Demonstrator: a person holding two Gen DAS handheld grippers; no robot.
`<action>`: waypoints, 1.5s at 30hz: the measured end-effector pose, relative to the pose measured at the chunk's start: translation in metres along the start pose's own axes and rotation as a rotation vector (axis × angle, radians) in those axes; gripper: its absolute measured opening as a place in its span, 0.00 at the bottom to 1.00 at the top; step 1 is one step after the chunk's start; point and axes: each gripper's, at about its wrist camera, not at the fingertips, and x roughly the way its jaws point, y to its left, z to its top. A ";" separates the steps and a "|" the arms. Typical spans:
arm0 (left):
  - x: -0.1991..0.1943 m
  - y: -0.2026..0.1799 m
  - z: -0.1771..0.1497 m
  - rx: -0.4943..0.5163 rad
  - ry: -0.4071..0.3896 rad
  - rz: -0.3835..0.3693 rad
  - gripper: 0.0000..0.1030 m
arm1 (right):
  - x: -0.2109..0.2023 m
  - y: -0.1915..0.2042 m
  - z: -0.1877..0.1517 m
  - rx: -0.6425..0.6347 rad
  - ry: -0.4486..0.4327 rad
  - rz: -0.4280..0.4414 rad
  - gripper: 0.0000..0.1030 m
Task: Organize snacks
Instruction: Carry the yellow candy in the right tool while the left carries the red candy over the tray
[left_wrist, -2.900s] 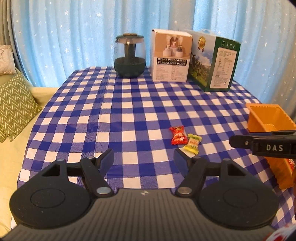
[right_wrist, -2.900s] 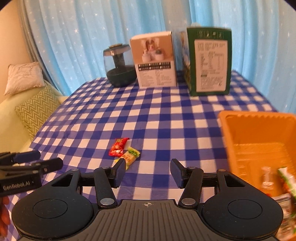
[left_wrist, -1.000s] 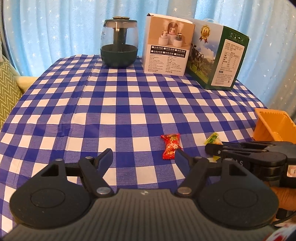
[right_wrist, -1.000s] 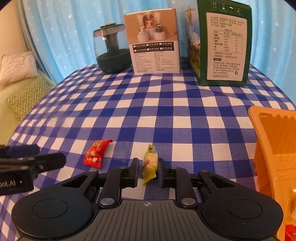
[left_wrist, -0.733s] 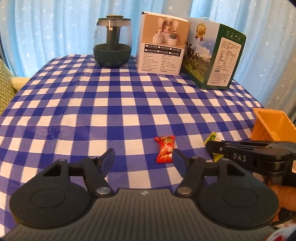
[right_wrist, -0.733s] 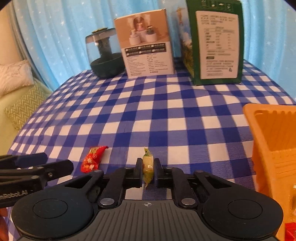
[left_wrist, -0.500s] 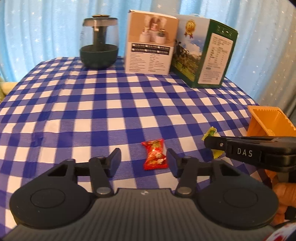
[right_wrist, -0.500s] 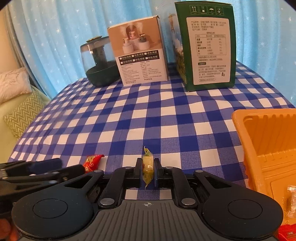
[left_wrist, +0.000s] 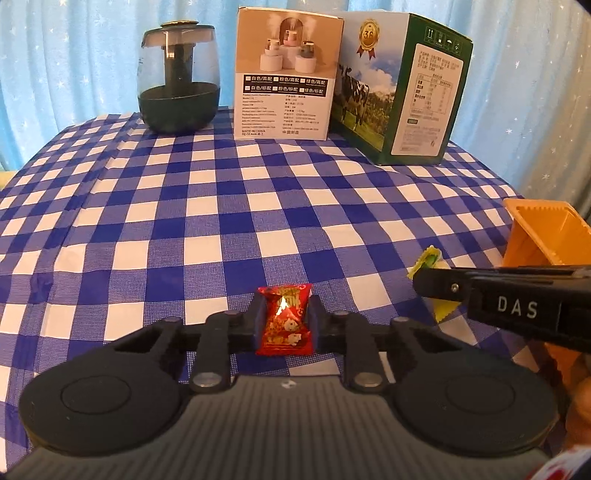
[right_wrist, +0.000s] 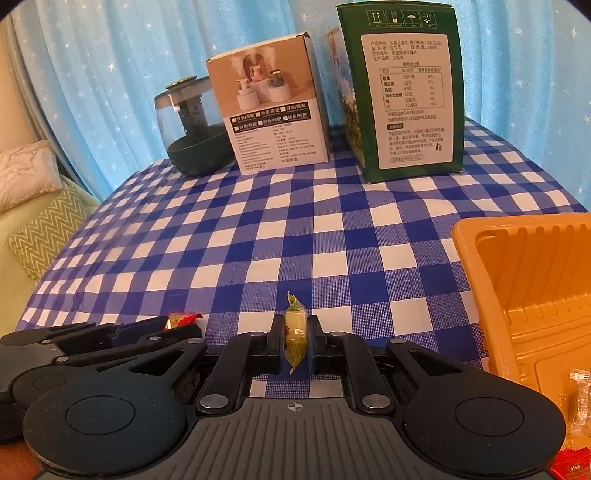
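"DAS" in white stands on the right gripper (left_wrist: 421, 282); a gold "36" medal marks the green carton (left_wrist: 399, 85), right of the white box (left_wrist: 286, 74) printed "MADE IN CHINA".

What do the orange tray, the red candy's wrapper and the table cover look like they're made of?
Orange tray: thin moulded plastic, judging by its pressed ribs and smooth sheen. Red candy wrapper: glossy foil or plastic film, with a bright glint and crimped ends. Checked tablecloth: probably woven fabric, matte, with visible weave and soft creases.
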 end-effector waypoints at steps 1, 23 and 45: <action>-0.001 0.000 0.000 -0.002 0.003 0.004 0.19 | 0.000 0.000 0.000 0.000 -0.001 0.001 0.11; -0.133 -0.044 -0.039 -0.085 -0.042 -0.020 0.18 | -0.130 -0.005 -0.030 -0.058 -0.109 0.008 0.11; -0.284 -0.130 -0.106 -0.075 -0.083 -0.047 0.18 | -0.318 -0.064 -0.134 0.017 -0.171 -0.137 0.11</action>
